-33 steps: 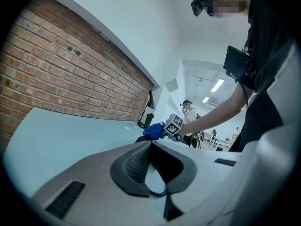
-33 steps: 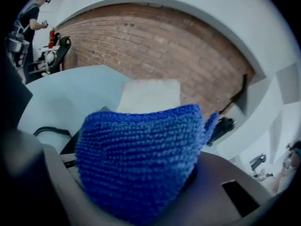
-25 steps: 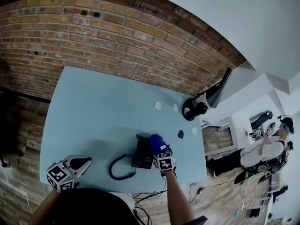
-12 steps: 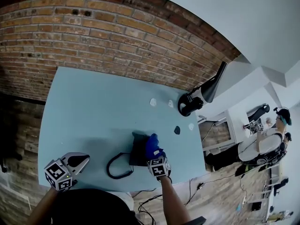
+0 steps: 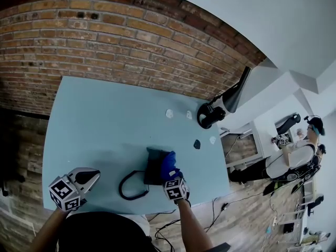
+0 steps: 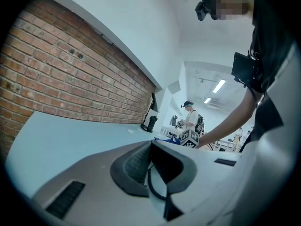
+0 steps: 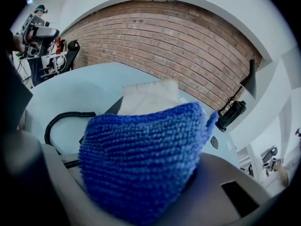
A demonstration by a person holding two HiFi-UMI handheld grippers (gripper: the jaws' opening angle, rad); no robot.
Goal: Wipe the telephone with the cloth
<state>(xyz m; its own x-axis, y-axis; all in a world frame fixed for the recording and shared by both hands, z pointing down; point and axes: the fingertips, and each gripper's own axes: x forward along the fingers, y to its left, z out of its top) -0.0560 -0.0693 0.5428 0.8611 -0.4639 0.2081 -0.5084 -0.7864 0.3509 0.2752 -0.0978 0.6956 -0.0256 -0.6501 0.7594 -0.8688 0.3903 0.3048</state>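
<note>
Bare table (image 5: 94, 119) lies left and behind the telephone (image 5: 152, 172); its coiled cord (image 5: 121, 187) blocks the near-left.

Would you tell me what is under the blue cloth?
The telephone sits beneath the blue cloth in the right gripper. Its far end and coiled cord show; the part under the cloth is hidden.

Found the left gripper (image 5: 90, 177) (image 6: 150, 146) held well to the left of the right one, jaws met at the tips, nothing between them. Found the right gripper (image 5: 168, 172) (image 7: 149, 173) clamped on a blue cloth (image 7: 141, 159). Noted the right forearm (image 5: 191, 229) stretched straight out behind its gripper.
</note>
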